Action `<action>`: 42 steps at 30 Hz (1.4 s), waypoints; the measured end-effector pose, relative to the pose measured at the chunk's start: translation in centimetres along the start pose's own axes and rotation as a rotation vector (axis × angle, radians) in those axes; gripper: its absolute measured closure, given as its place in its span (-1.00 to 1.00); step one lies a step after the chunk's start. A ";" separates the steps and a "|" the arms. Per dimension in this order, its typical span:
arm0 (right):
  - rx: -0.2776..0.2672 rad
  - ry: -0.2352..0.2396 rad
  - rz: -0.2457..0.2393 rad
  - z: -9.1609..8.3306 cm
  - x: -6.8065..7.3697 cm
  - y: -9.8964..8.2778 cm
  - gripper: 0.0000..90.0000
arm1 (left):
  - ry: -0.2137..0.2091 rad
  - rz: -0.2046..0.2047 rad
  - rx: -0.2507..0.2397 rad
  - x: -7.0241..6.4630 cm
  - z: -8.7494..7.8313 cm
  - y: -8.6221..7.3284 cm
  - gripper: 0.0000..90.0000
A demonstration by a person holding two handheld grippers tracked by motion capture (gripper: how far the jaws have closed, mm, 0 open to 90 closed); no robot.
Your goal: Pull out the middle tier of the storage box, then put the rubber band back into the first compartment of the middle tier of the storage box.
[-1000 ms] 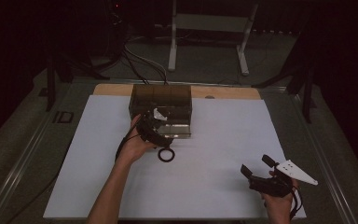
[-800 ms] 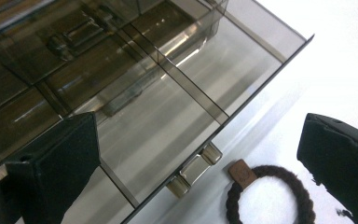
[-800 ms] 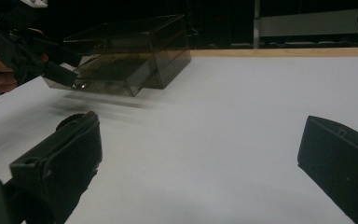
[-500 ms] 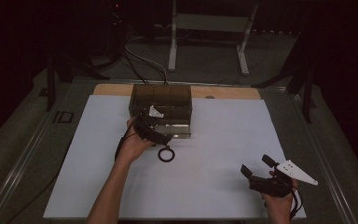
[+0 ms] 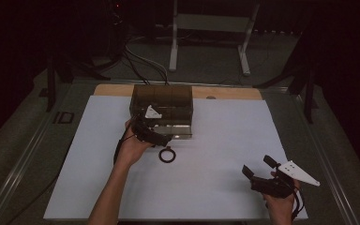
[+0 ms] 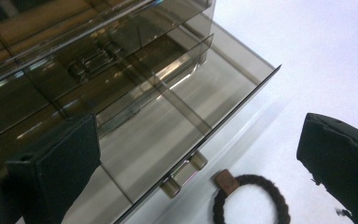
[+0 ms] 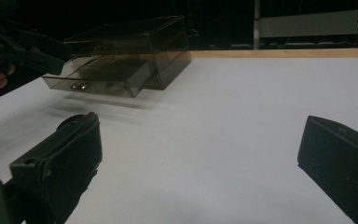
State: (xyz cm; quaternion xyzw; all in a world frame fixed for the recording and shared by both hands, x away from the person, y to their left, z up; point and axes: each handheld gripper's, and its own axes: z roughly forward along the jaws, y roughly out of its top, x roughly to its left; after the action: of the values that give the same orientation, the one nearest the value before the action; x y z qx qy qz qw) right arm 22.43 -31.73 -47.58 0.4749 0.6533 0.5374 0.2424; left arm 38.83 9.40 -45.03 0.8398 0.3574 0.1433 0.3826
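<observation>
Left gripper (image 5: 161, 139) wide open, empty, has shifted slightly at the pulled-out drawer (image 6: 177, 126); hair tie (image 5: 167, 154) lies just near of it, ready for pickup. Right gripper (image 5: 258, 169) open, idle.

I count one smoky transparent plastic drawer box (image 5: 163, 99), one pulled-out drawer (image 6: 182, 121), one dark brown fabric hair tie (image 6: 251, 200), one white sheet (image 5: 225, 140), two black grippers.

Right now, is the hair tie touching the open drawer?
Apart. In the left gripper view, white table shows between the hair tie and the drawer front with its handle.
</observation>
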 end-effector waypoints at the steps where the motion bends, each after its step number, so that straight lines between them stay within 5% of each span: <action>1: -0.001 0.000 0.001 0.0 0.0 0.0 -1.00 | 0.002 0.009 -0.002 0.0 -0.1 0.0 -0.98; 20: -0.001 -0.005 0.001 0.0 0.0 0.0 -1.00 | -0.010 0.034 -0.064 -0.5 -0.5 -0.6 -0.98; 42: -0.003 -0.004 0.000 0.0 0.0 0.0 -1.00 | -0.006 0.061 -0.023 -2.3 -0.8 -0.9 -0.98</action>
State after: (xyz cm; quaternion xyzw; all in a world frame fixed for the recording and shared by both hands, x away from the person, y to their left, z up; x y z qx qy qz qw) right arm 22.39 -31.73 -47.55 0.4758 0.6521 0.5373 0.2444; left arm 36.41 8.62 -45.05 0.8462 0.3290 0.1565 0.3889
